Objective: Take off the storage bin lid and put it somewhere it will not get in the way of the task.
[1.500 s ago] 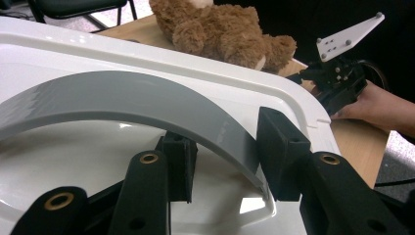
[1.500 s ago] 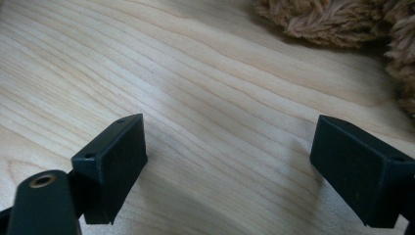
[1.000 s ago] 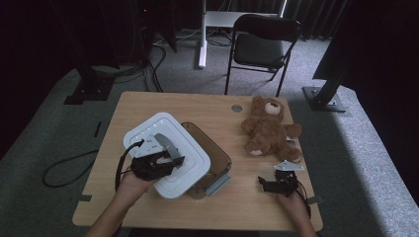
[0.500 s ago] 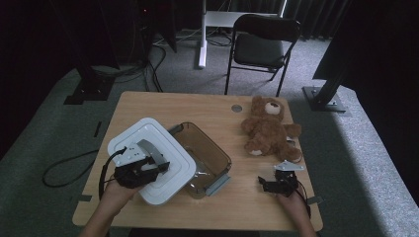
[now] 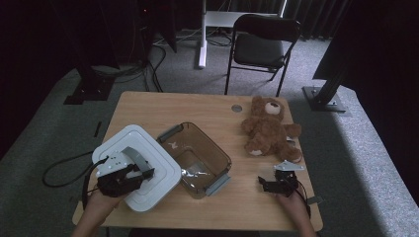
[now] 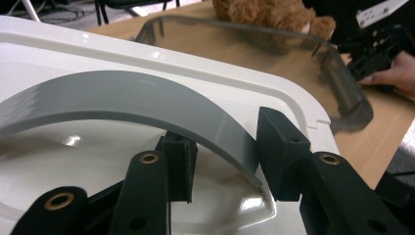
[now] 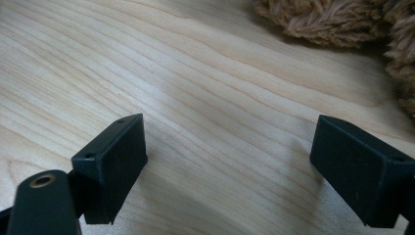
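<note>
A white square lid (image 5: 132,139) with a grey arched handle (image 5: 136,158) is at the table's front left, beside an open brown see-through container (image 5: 197,148). My left gripper (image 5: 132,174) is shut on that handle. In the left gripper view the grey handle (image 6: 122,98) runs between the two black pads over the lid (image 6: 147,54). My right gripper (image 5: 265,183) rests at the front right with its jaws open; in the right gripper view the right gripper (image 7: 230,161) has bare wood between its pads. A brown teddy bear (image 5: 269,128) lies behind it.
The wooden table (image 5: 188,106) has a round cable hole (image 5: 236,107) at the back. A folding chair (image 5: 262,47) stands beyond the table, and a cable (image 5: 62,170) trails on the carpet at the left. The lid reaches the table's left front edge.
My left gripper has carried the white lid leftward and toward the front, off the brown container, which now stands uncovered. The right gripper has stayed put.
</note>
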`<state>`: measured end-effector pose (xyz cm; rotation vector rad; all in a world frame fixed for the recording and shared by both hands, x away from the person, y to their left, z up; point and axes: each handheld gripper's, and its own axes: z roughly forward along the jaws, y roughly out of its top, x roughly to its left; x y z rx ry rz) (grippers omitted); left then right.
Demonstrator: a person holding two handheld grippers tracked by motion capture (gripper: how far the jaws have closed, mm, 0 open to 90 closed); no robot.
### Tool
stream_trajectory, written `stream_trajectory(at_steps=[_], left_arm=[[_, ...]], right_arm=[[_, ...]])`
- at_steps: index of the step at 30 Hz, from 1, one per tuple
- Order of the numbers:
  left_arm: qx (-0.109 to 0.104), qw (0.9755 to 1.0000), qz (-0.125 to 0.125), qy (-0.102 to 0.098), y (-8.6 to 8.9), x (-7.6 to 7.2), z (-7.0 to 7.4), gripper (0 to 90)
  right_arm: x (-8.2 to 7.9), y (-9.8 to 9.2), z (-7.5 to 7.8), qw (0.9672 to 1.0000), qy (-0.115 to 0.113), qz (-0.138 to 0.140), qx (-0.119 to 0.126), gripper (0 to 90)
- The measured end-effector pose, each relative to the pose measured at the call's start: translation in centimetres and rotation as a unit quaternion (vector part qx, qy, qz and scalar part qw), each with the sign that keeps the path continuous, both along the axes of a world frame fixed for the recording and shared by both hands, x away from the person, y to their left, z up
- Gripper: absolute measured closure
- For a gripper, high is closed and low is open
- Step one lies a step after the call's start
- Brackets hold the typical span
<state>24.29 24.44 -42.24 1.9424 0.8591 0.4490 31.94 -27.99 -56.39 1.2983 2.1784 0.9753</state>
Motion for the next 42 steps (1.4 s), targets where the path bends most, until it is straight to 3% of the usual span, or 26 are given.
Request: stream_trajectory(at_steps=[7,13,16,22,28,38,42], left_arm=[[-0.003,1.0000,0.002,0.004,1.3,-0.5,-1.0,61.2],[-0.020,0.9997,0.005,0.017,2.1,-0.7,-2.2,61.1],[-0.022,0.9995,0.005,0.023,2.5,-0.7,-3.9,61.1],[-0.036,0.9986,-0.013,0.038,2.6,0.4,-6.3,61.1],[-0.020,0.9980,-0.022,0.056,2.5,2.1,-9.3,61.1],[-0.007,0.9956,-0.053,0.077,1.7,4.5,-11.4,61.0],[-0.011,0.9949,-0.063,0.078,1.6,5.0,-11.8,60.9]], right_arm=[[0.0,0.0,0.0,1.0000,0.000,0.000,0.000,12.7],[0.0,0.0,0.0,1.0000,0.000,0.000,0.000,12.7],[0.0,0.0,0.0,1.0000,0.000,0.000,0.000,12.7],[0.0,0.0,0.0,1.0000,0.000,0.000,0.000,12.7],[0.0,0.0,0.0,1.0000,0.000,0.000,0.000,12.7],[0.0,0.0,0.0,1.0000,-0.001,0.000,0.000,12.7],[0.0,0.0,0.0,1.0000,-0.001,0.000,0.000,12.7]])
